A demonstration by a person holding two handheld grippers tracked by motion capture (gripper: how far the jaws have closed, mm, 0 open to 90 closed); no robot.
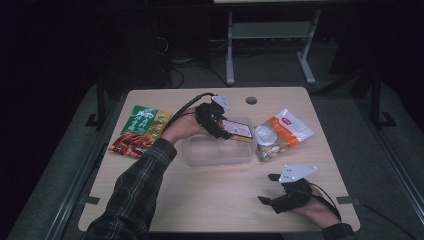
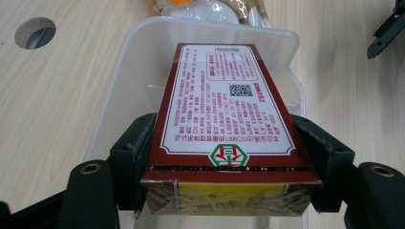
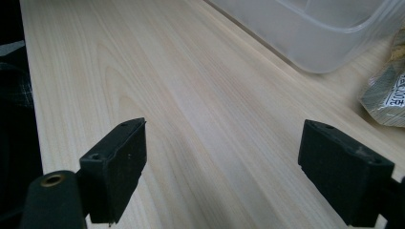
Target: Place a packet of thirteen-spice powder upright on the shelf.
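Note:
My left gripper [image 1: 222, 127] is shut on a dark red box [image 1: 239, 130] with a white printed label, holding it over the far right part of a clear plastic container [image 1: 215, 152]. In the left gripper view the box [image 2: 224, 105] sits clamped between both jaws of that gripper [image 2: 224, 157], tilted down toward the container's [image 2: 138, 62] inside. My right gripper [image 1: 268, 188] rests near the table's front right, open, with its jaws wide apart. In the right gripper view that gripper [image 3: 222, 162] has only bare wood between its jaws, and the container [image 3: 315, 33] lies ahead.
A green and red snack bag [image 1: 137, 131] lies at the table's left. An orange and white packet [image 1: 281, 134] lies right of the container, and its edge [image 3: 388, 93] appears in the right gripper view. A round cable hole [image 1: 251, 100] sits at the far edge.

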